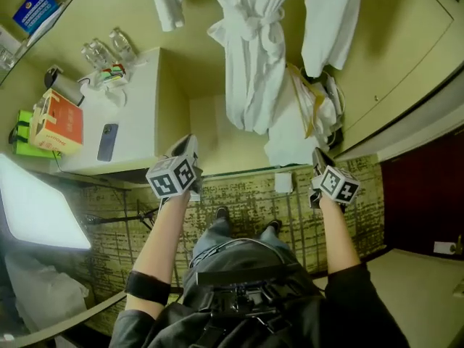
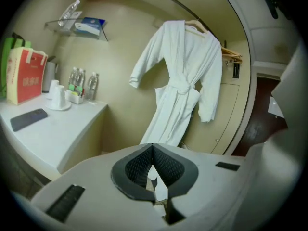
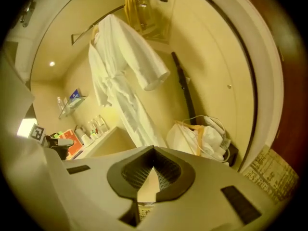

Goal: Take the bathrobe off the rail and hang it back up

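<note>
The bathrobe (image 2: 185,76) hangs on a hanger (image 2: 197,27) from the rail (image 2: 185,8) at the far wall, its belt tied at the waist and its sleeves loose at the sides. It is not held by anything.

The person stands well back from it with both arms out in front. The left gripper (image 2: 153,148) has its jaws pressed together with nothing between them. The right gripper (image 3: 154,150) is the same, closed and empty. Both point toward the robe but are well apart from it.

To the left of the robe is a white counter (image 1: 141,100). On it lie a dark phone (image 1: 107,142), a red bag (image 1: 56,122) and some bottles (image 1: 109,49). A small shelf (image 2: 72,27) is on the wall above the counter. To the right, just beside the robe's hem, white bags (image 1: 301,118) sit on the floor.
</note>
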### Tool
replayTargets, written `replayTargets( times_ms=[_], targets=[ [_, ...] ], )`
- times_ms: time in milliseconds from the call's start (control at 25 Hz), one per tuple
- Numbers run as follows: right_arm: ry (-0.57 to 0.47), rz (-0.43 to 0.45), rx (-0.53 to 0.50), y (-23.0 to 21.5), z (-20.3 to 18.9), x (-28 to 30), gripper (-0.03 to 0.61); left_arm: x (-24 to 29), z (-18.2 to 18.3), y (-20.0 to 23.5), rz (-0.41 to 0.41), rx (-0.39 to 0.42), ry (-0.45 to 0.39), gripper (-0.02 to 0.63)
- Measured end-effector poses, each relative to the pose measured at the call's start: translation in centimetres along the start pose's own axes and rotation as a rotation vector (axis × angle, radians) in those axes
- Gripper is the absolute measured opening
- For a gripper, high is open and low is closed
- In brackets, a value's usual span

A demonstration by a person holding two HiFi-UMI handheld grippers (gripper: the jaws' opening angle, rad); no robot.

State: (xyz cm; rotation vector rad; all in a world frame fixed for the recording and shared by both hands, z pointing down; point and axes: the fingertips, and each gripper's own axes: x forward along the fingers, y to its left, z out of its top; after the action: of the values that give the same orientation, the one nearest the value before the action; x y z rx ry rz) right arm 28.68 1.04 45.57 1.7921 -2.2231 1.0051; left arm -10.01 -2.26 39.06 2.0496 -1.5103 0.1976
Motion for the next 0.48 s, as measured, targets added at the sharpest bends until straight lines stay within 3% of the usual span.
replayTargets(
  times_ms=[240, 480],
  targets=[
    [0.012, 0.111, -0.199, 8.7, 1.5, 2.6, 0.025, -4.4, 1.0, 4.2, 0.117, 0.105, -0.043, 0.003],
    [0.025, 0.201, -0.373, 15.2, 0.8, 3.5, 0.025, -6.9, 1.3, 5.9, 0.146, 0.149, -0.069, 0.003]
  ],
)
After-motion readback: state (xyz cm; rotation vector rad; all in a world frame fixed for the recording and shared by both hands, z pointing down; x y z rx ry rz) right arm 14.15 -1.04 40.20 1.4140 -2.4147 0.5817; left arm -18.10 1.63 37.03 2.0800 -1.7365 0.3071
